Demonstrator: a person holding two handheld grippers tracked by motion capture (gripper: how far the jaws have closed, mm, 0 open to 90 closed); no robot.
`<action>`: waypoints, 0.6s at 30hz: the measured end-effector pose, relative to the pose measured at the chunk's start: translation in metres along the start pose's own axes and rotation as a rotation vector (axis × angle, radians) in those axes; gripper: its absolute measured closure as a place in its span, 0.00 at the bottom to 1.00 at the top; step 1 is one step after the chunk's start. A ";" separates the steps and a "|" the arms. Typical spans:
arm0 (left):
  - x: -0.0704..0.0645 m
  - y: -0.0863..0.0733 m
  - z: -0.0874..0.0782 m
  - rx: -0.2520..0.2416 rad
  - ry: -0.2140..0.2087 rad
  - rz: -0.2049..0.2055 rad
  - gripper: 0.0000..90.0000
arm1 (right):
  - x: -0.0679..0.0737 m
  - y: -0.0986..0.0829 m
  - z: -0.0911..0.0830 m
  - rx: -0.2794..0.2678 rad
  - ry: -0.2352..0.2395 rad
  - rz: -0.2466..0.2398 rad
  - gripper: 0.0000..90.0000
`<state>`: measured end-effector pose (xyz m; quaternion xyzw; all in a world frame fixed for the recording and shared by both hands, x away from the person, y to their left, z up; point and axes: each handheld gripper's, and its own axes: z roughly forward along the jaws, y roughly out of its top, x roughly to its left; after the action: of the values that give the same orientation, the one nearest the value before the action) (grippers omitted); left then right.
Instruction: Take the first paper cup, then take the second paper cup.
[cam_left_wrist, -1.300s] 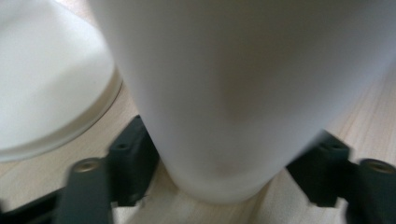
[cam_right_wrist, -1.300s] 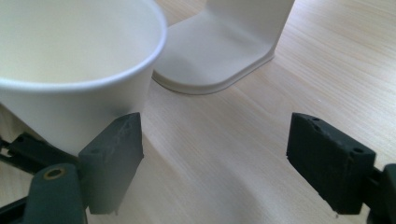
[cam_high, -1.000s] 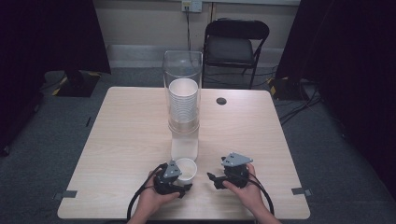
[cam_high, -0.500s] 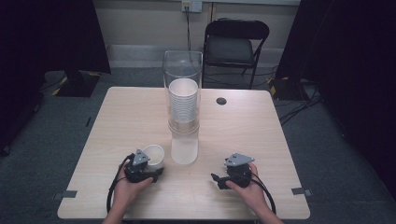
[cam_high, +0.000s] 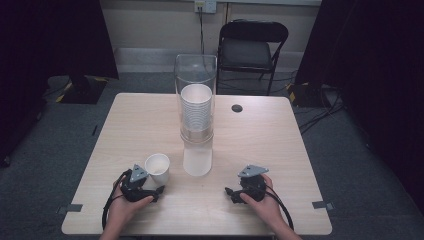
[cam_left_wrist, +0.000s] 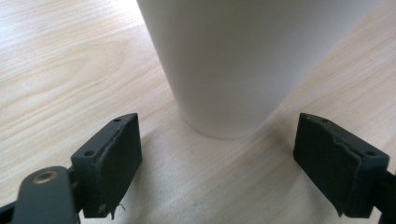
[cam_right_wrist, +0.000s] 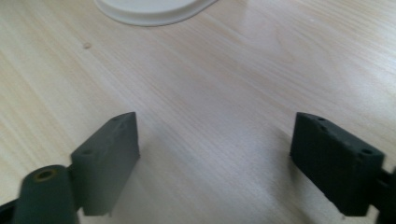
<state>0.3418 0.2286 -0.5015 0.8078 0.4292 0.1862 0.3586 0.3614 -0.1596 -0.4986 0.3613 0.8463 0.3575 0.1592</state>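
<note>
Landmark: clear cup dispenser (cam_high: 195, 95), a tall tube holding a stack of white cups, standing on a white base (cam_high: 197, 159) at mid-table.
Table: light wooden table (cam_high: 280, 145); a small black disc (cam_high: 237, 108) lies on it beyond and to the right of the dispenser.
Paper cup: a single white paper cup (cam_high: 157, 168) stands upright, mouth up, just left of the dispenser base and apart from it.
Left gripper: left gripper (cam_left_wrist: 219, 163) rests on the table directly before the paper cup, on the near side from the dispenser; jaws spread wide, the cup's foot just ahead of the gap, neither pad touching it, nothing held.
Right gripper: right gripper (cam_right_wrist: 215, 163) lies to the near right of the dispenser base, well apart from the cup; jaws wide apart over bare wood, holding nothing.
Background: black folding chair (cam_high: 252, 47) beyond the dispenser, behind the table.
</note>
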 end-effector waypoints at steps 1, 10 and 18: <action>0.000 0.000 0.000 -0.001 0.000 0.000 0.17 | 0.000 -0.001 0.000 -0.007 -0.006 0.006 0.15; 0.000 0.000 0.000 0.000 -0.001 0.001 0.16 | 0.000 -0.002 0.001 -0.020 -0.017 0.016 0.15; 0.000 0.000 0.000 0.000 -0.001 0.001 0.16 | 0.007 0.012 -0.001 -0.015 0.014 -0.033 0.16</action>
<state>0.3420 0.2285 -0.5016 0.8081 0.4285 0.1861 0.3588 0.3618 -0.1489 -0.4892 0.3437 0.8506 0.3638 0.1616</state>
